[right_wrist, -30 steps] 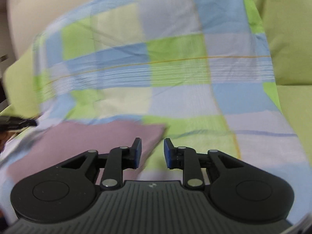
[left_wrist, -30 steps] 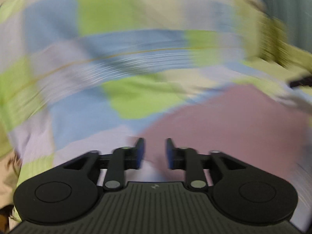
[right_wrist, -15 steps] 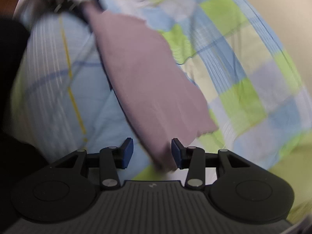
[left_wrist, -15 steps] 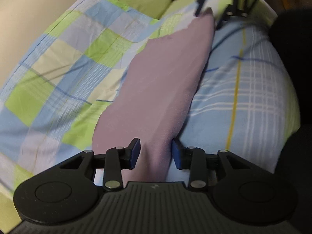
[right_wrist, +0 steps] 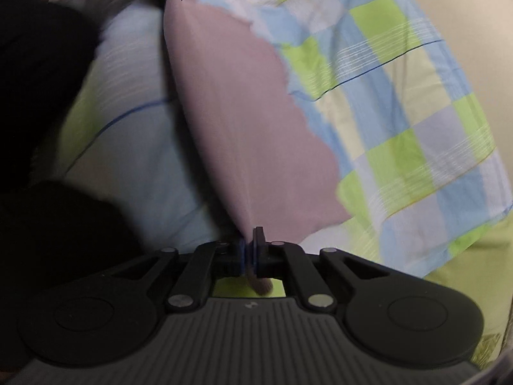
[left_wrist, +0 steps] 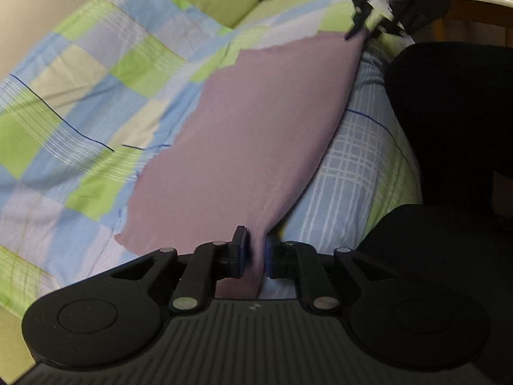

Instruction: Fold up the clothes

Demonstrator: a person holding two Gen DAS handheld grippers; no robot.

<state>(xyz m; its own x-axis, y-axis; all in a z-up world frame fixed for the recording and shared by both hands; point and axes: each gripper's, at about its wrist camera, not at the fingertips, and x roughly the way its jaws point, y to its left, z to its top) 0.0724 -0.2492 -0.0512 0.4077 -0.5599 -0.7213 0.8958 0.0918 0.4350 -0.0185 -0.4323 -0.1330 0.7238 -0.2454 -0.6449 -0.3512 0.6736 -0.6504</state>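
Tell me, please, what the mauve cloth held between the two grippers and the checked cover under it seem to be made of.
The plain mauve cloth looks like a thin, soft matte fabric, possibly cotton: it hangs limp and gathers into folds at the pinch. The checked green, blue and cream bed cover seems a woven, matte cotton-like fabric, with fine stripes running through the squares. The exact fibres cannot be told.

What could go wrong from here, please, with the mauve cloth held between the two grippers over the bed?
1. The left gripper is opening around the mauve cloth, so that corner may slip free.
2. The right gripper, now closing, pinches only a narrow corner, which a pull could tug out.
3. The ragged far edge could drag on the checked blue-and-green quilt and fold unevenly.
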